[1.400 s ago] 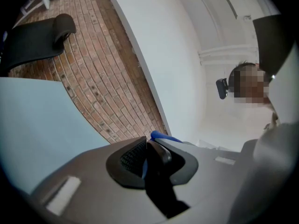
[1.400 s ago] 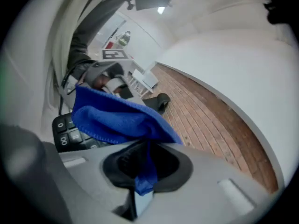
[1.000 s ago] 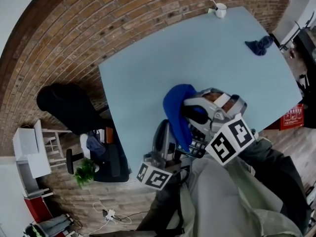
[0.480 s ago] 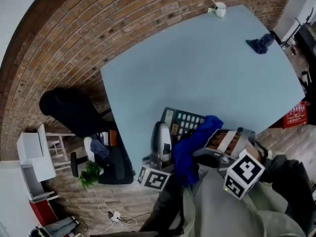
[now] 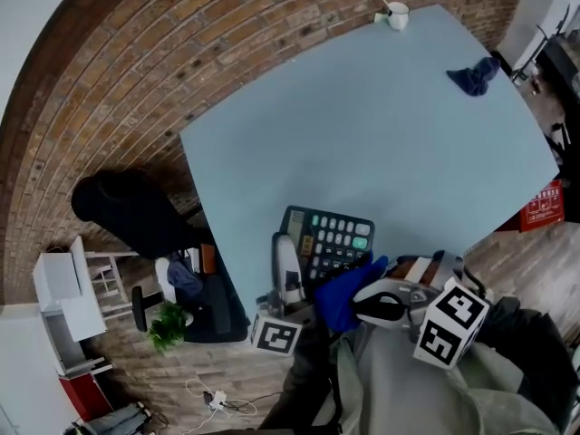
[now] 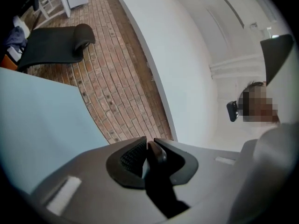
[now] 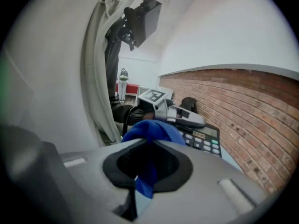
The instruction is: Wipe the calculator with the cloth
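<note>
A dark calculator [image 5: 331, 241] with pale keys lies at the near edge of the light blue table [image 5: 362, 125]. My left gripper [image 5: 284, 247] is at its left edge, shut on the calculator's dark rim [image 6: 157, 155]. My right gripper [image 5: 367, 299] is just off the near side of the calculator, shut on a bunched blue cloth [image 5: 343, 299]. In the right gripper view the cloth [image 7: 152, 130] bulges out of the jaws, and the calculator [image 7: 205, 136] and the left gripper [image 7: 174, 110] lie beyond it.
A second dark blue cloth [image 5: 473, 78] lies at the table's far right. A white cup [image 5: 396, 14] with a spoon stands at the far corner. Left of the table are a brick floor, a black chair [image 5: 127, 208] and a potted plant [image 5: 163, 324].
My right gripper has swept the blue cloth off the calculator toward the near edge, so the keys now show. The left gripper has kept its hold on the calculator's left edge.
</note>
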A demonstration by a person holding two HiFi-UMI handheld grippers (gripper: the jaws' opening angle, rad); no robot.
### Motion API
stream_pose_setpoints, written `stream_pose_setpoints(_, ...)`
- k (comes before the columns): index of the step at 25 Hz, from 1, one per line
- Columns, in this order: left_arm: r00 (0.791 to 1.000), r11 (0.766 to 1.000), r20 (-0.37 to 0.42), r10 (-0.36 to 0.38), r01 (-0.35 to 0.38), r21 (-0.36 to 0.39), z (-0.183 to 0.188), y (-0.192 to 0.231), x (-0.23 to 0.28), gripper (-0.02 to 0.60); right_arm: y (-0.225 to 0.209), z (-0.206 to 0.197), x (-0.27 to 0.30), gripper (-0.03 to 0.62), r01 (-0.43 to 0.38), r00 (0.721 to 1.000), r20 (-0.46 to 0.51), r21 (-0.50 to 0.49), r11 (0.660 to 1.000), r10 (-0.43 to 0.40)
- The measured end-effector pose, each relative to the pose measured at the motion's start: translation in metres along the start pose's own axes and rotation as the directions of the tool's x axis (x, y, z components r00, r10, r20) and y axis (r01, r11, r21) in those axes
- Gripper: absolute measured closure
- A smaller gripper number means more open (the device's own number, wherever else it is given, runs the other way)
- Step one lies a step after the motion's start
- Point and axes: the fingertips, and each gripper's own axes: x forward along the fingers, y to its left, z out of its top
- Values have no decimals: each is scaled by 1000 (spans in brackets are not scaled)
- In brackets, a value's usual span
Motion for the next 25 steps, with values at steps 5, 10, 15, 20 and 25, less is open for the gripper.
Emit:
stream_pose_setpoints(5,999,999,5,-54,54,5,3,-8,-4,522,-63,-29,-31,562,167,982,65,154,974,-179)
stream_pose_setpoints(10,997,992,75,-35,43,-115,9,-6,-1,522,-101,-53,-45,562,345,934,32,193,919,-357)
stream_pose_setpoints(15,990,977,139,-19,47,-207,19,4,-5,528,-19,-24,-12,562,26,992,116,141,990,-43)
stream_pose_setpoints(20,990,968,126,-60,89,-235,10,-6,0,528,-35,-39,-10,562,102,990,86,134,986,-114)
stream_pose_setpoints(25,988,945,129,-81,117,-305,3,-8,2,528,-97,-44,-28,562,387,887,181,205,899,-424)
